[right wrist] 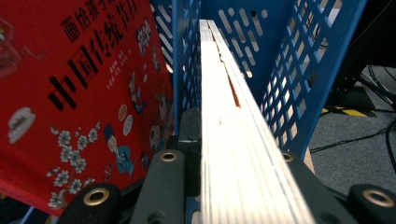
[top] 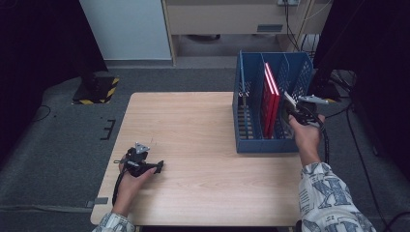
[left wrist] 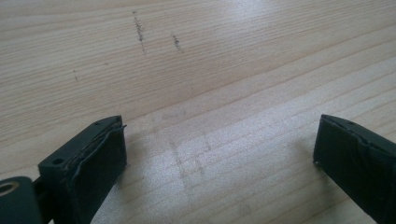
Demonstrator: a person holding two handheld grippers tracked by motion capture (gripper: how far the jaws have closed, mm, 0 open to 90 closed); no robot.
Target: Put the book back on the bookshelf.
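A blue slotted file rack (top: 263,145) stands at the table's far right. Red books (top: 270,99) stand upright in its middle compartment, and one red cover (right wrist: 70,93) bears printed characters and cartoon figures. My right gripper (top: 299,110) is at the rack's right front corner, shut on a thin book (right wrist: 233,140). That book's white page edge runs forward into the rightmost compartment, beside the blue mesh wall (right wrist: 299,60). My left gripper (top: 158,166) rests on the wooden table (top: 193,125) near its front left. In the left gripper view that gripper (left wrist: 219,140) is open over bare wood.
The rack sits close to the table's right edge. Dark floor surrounds the table, with cables (top: 358,145) at the right and a black-and-yellow striped base (top: 96,89) at the back left. A pale cabinet (top: 130,29) stands behind.
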